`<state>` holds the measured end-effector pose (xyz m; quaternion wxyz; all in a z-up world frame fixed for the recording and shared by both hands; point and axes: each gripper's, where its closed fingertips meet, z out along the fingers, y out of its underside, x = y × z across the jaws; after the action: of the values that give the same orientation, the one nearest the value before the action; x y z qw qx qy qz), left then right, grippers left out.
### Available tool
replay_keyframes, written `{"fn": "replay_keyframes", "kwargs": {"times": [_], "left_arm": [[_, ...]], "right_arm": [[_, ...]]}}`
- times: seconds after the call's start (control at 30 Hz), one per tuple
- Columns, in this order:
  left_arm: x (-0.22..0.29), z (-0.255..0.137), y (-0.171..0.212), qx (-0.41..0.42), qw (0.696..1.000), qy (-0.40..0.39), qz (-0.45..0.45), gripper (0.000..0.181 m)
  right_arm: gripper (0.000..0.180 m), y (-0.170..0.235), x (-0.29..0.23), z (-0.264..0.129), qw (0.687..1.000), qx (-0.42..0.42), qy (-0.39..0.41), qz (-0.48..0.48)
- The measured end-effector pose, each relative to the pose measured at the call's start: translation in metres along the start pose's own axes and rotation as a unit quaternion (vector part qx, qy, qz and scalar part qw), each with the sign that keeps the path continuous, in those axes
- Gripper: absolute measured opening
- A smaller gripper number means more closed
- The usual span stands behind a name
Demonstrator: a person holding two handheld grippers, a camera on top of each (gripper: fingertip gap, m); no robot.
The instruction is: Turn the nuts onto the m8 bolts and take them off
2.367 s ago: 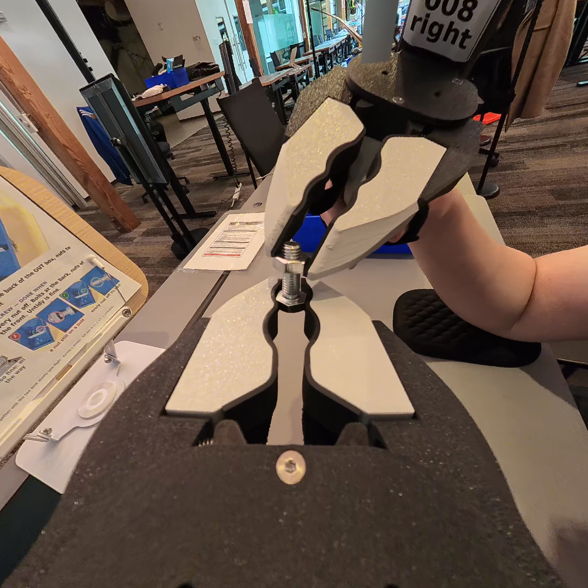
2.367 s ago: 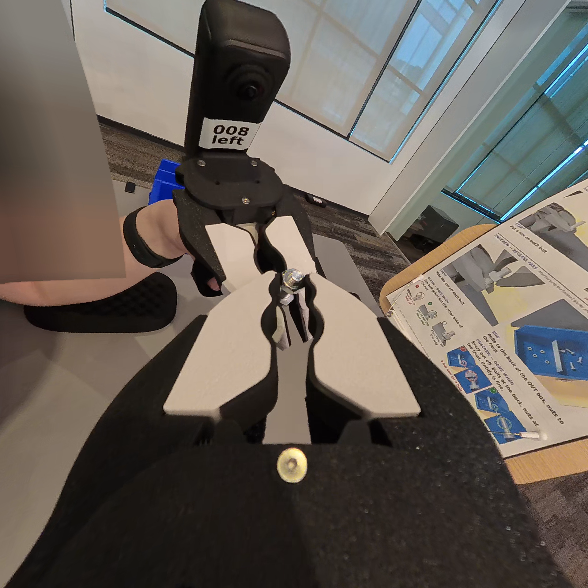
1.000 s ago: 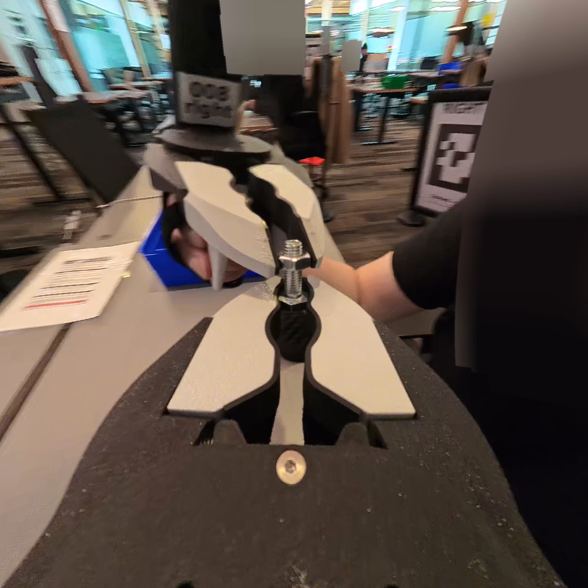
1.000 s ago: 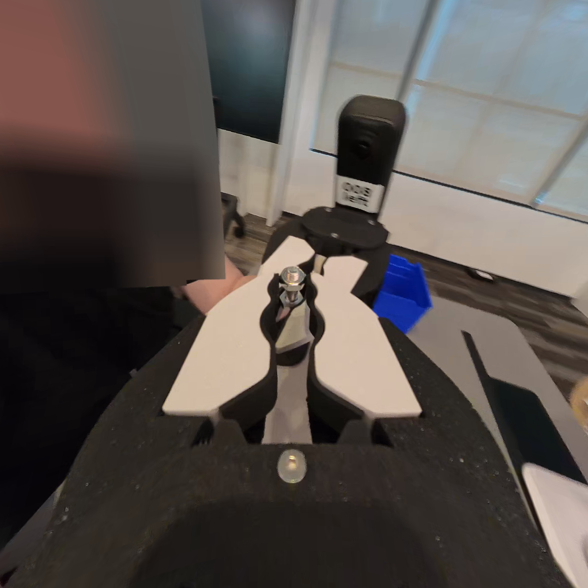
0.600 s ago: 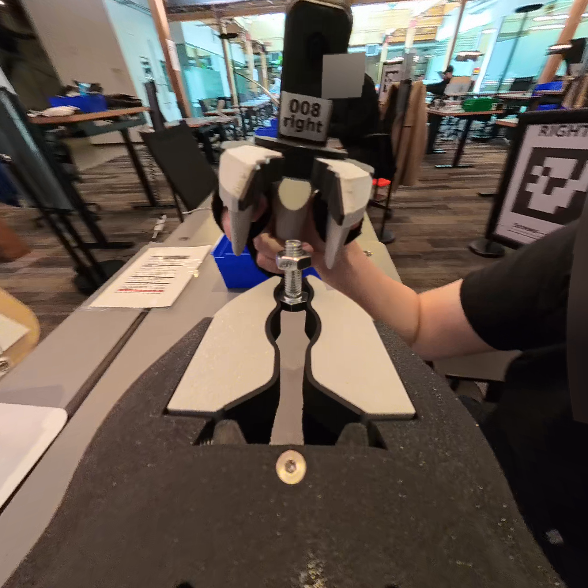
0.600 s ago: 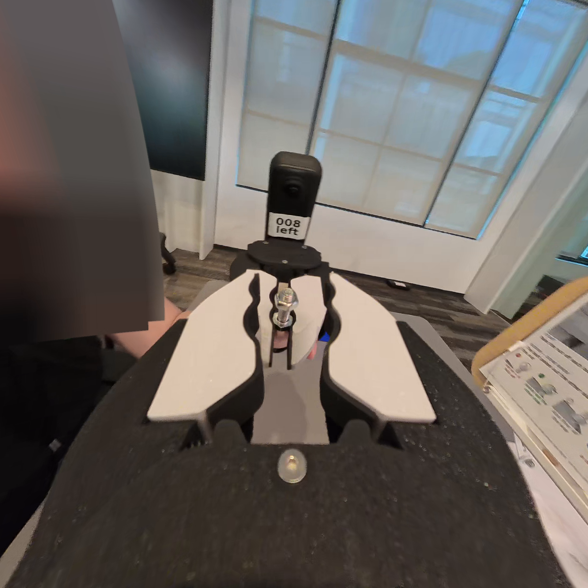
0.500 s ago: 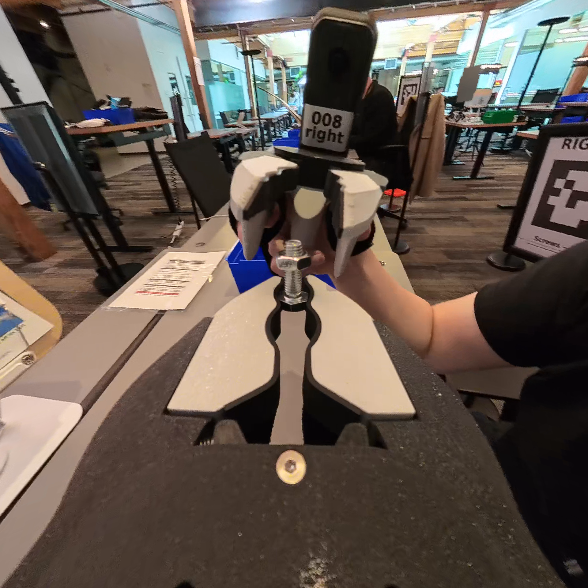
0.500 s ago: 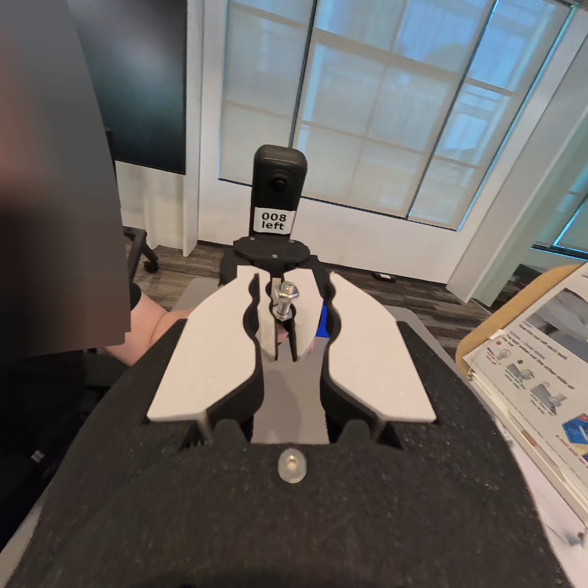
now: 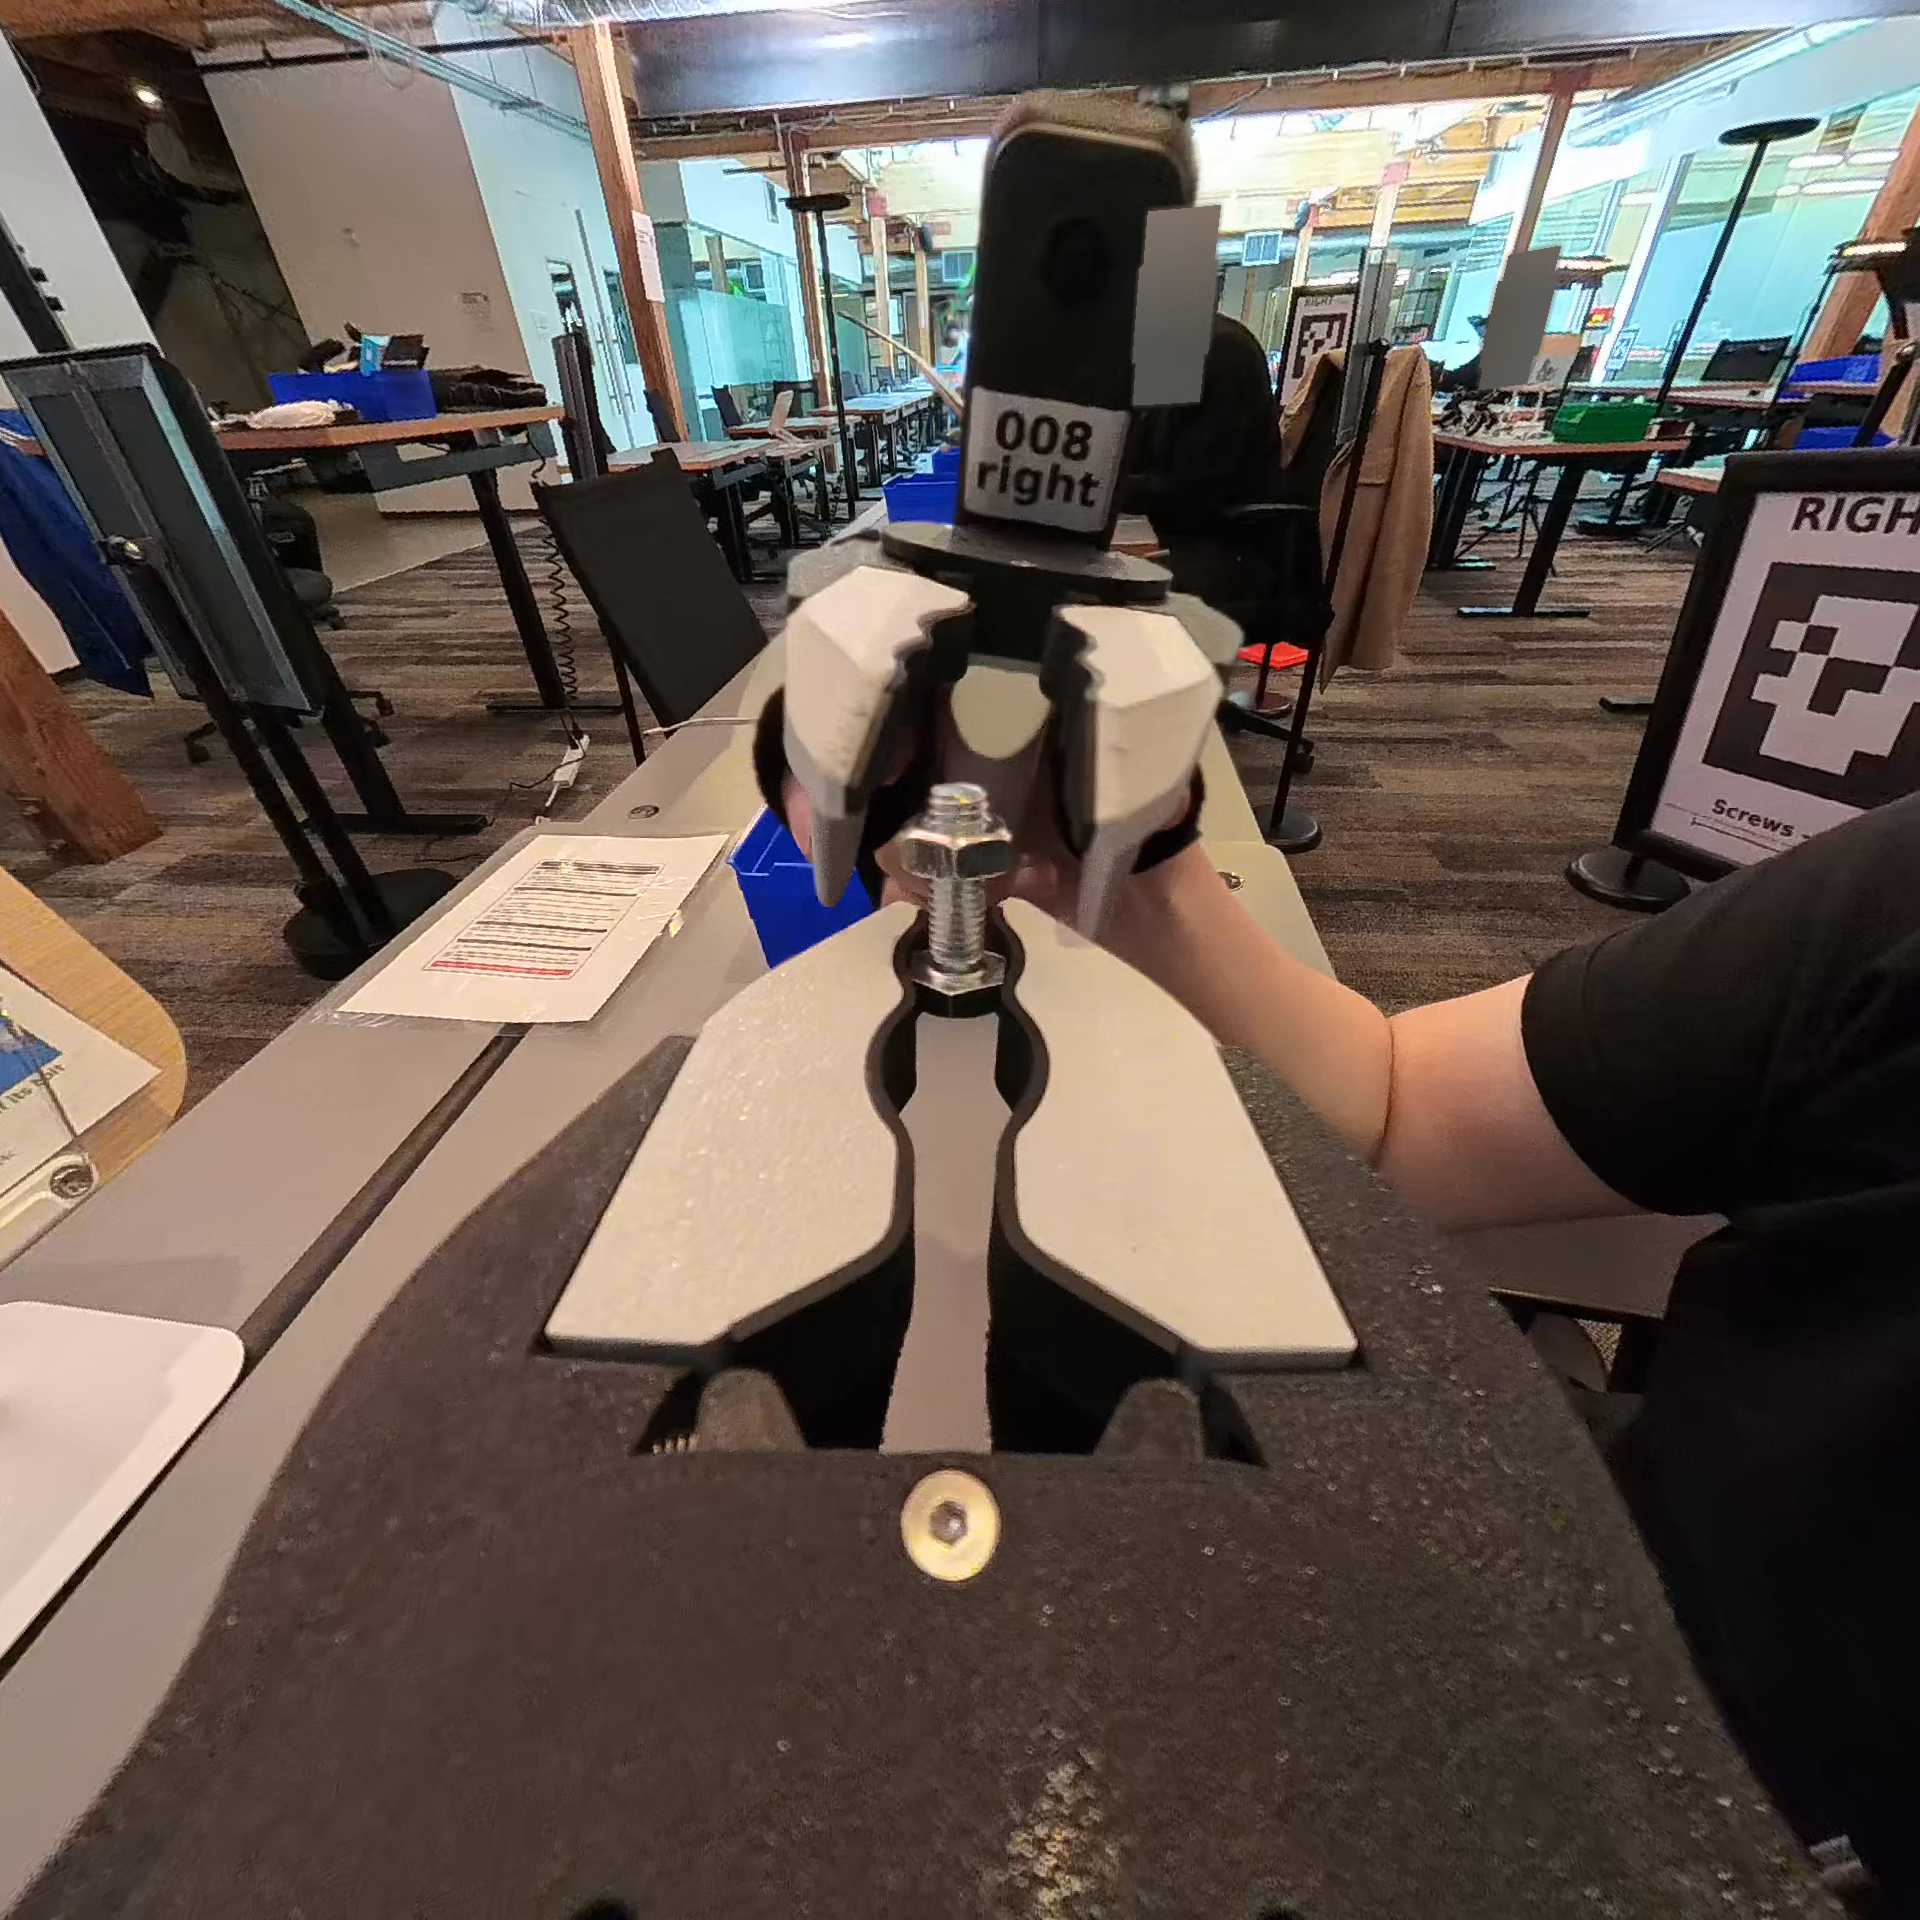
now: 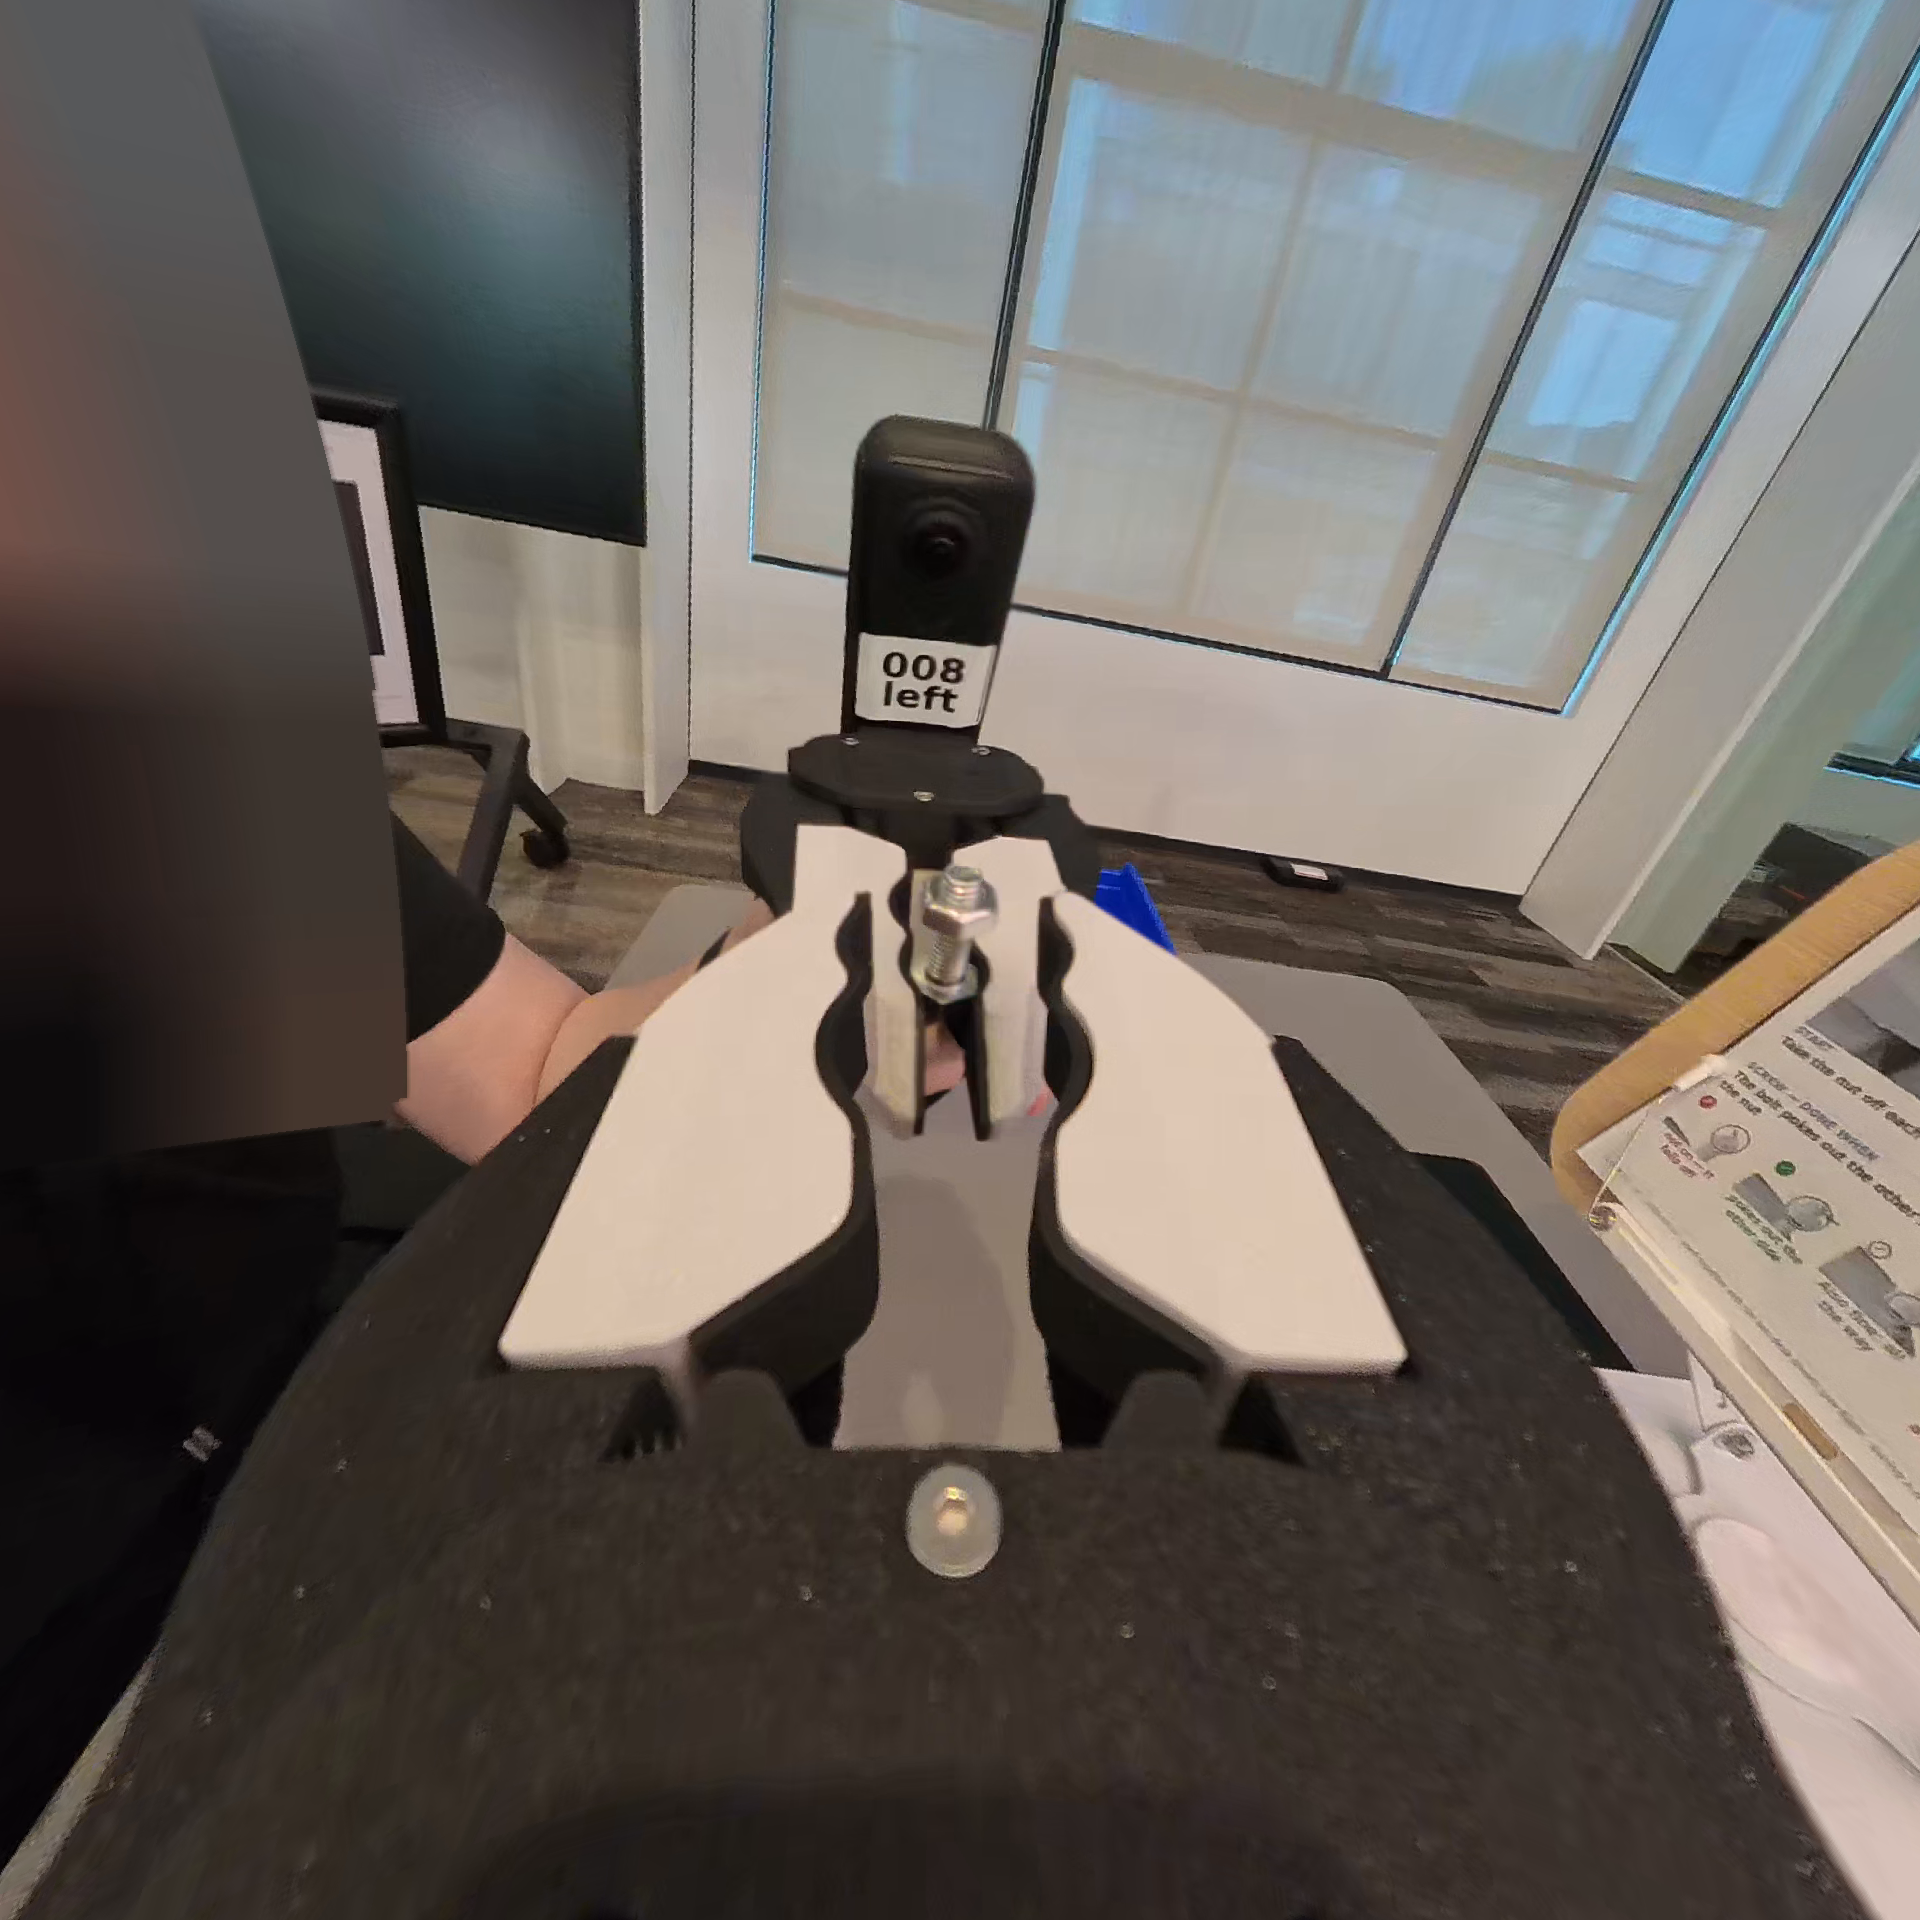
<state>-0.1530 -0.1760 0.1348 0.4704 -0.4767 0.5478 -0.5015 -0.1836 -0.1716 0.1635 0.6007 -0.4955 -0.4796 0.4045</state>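
A silver M8 bolt [image 9: 954, 930] stands upright, its head pinched in my left gripper [image 9: 956, 971], which is shut on it. A hex nut [image 9: 954, 854] sits near the top of the thread, with a little of the bolt's tip above it. My right gripper [image 9: 961, 899] faces the left one, open, its fingers [image 9: 836, 748] on either side of the nut and apart from it. In the right wrist view the nut [image 10: 956, 920] lies between my open right gripper's [image 10: 951, 920] tips, with the left gripper [image 10: 948, 1107] behind it holding the bolt [image 10: 940, 966].
Both grippers are held above a grey table [image 9: 312, 1122]. A blue bin [image 9: 790, 883] and a printed sheet [image 9: 540, 914] lie farther along it. An instruction board [image 10: 1766, 1122] stands to one side, above a white pad [image 9: 94, 1434]. A sign stand [image 9: 1829, 675] is off to the right.
The right gripper, earlier shut on the nut and tilted, has let go and opened. It now stands upright around the nut. The left gripper still holds the bolt.
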Motion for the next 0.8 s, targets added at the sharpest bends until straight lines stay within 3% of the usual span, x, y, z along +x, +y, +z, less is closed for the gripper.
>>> {"fn": "replay_keyframes", "kwargs": {"times": [0.17, 0.57, 0.8], "left_arm": [[0.001, 0.001, 0.001, -0.003, 1.0, 0.001, 0.001, 0.01], [-0.001, 0.002, 0.002, -0.004, 1.0, -0.004, 0.001, 0.01], [0.0, 0.0, -0.001, 0.003, 1.0, -0.002, 0.001, 0.01]], "right_arm": [[0.03, 0.005, 0.008, 0.004, 0.999, -0.014, 0.03, -0.005], [0.027, -0.001, 0.001, 0.003, 1.0, 0.008, -0.001, 0.02], [0.024, 0.005, 0.027, -0.011, 0.997, 0.003, 0.047, 0.057]]}}
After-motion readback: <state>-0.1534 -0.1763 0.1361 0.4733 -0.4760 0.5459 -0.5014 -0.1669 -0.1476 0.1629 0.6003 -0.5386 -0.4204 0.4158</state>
